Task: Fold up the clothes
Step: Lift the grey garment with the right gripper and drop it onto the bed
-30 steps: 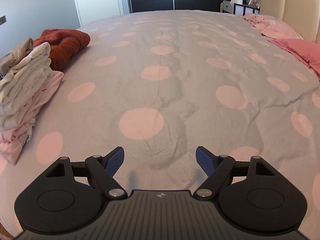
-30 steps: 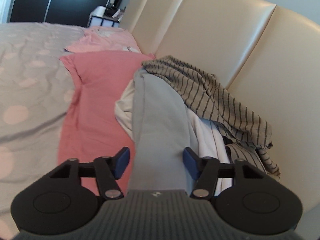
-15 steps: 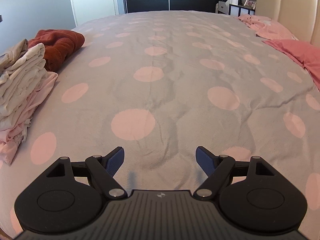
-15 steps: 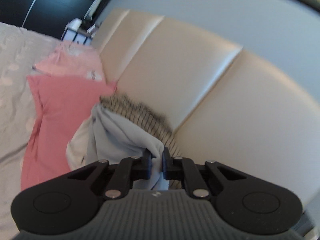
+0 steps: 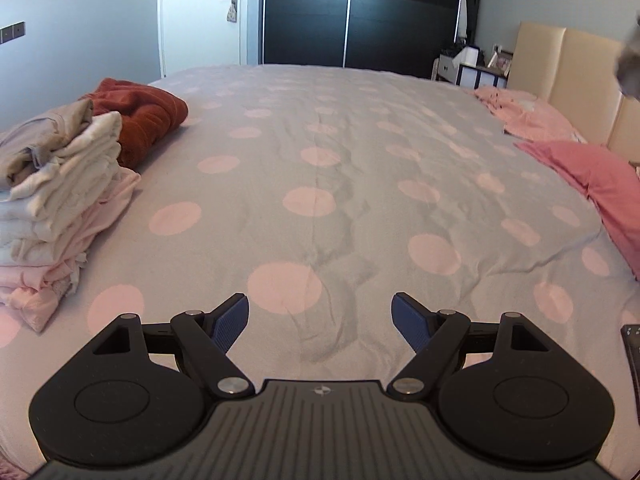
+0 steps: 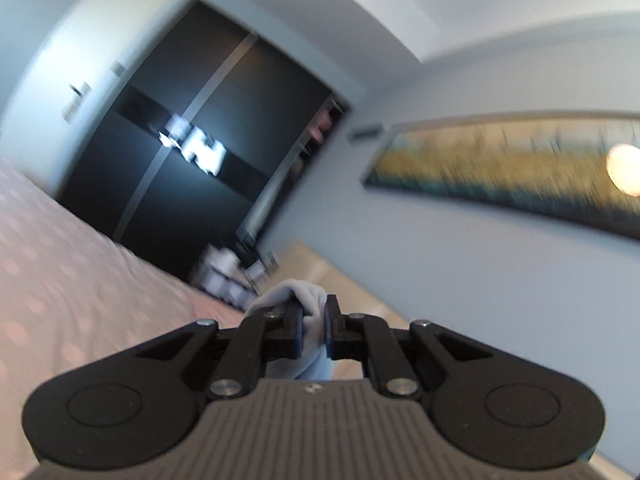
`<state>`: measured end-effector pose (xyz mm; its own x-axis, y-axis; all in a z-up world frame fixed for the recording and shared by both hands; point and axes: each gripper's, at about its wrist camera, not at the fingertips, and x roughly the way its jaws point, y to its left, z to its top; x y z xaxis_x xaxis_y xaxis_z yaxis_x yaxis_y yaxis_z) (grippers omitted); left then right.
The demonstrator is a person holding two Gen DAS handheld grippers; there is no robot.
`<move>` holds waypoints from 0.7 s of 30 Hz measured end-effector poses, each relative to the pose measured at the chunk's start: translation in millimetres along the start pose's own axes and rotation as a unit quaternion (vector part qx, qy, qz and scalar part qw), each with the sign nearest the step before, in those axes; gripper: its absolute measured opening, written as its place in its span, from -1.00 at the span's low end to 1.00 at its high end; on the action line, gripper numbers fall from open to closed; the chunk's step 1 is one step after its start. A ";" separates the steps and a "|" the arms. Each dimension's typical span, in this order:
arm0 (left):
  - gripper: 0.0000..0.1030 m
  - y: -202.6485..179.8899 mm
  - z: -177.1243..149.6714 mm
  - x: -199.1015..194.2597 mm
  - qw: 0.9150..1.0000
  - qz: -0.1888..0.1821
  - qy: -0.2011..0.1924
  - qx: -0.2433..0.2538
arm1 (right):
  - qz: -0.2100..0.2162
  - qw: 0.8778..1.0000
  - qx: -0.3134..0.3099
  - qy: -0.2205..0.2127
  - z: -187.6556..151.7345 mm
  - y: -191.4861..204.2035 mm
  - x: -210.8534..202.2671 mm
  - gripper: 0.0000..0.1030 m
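Note:
My right gripper (image 6: 313,330) is shut on a fold of a light grey garment (image 6: 294,296), lifted high and pointing level at the far wall; the picture is blurred. A grey scrap of that garment (image 5: 630,74) shows at the right edge of the left wrist view. My left gripper (image 5: 320,322) hangs open over the grey bedspread with pink dots (image 5: 320,184), nothing between its fingers. A stack of folded clothes (image 5: 52,200) lies at the left, with a rust-red garment (image 5: 140,116) behind it.
Pink pillows (image 5: 592,176) line the right side below a cream headboard (image 5: 568,80). A black wardrobe (image 5: 360,12) and a white door (image 5: 200,16) stand beyond the bed. A small white nightstand (image 5: 468,66) is by the headboard. A dark object (image 5: 632,344) pokes in at right.
My right gripper closed on the grey garment on the pile by the headboard and swung it up high, turning to face the wall. My left gripper rose a little above the bedspread.

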<state>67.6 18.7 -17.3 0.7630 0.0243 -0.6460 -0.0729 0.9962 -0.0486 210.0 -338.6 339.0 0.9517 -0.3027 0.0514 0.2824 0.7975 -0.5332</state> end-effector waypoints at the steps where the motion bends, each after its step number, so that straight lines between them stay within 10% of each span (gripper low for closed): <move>1: 0.52 3.7 1.5 -4.5 1.000 0.000 -0.005 -0.004 | 0.016 1.000 0.005 -0.019 19.6 9.8 -13.4 -0.78; 11: 0.52 51.2 6.9 -56.3 0.998 0.019 -0.058 -0.030 | 0.161 0.981 0.062 -0.090 129.8 81.3 -114.4 -0.77; 21: 0.52 89.2 -8.1 -77.1 0.996 0.052 -0.059 -0.032 | 0.340 0.933 0.068 0.099 -51.4 198.4 -164.7 -0.76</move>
<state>-2.9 105.0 22.0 0.8187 0.1401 -0.5568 -0.1926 0.9806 -0.0365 103.1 -157.3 181.3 0.8790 0.2171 -0.4245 -0.3529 0.8949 -0.2731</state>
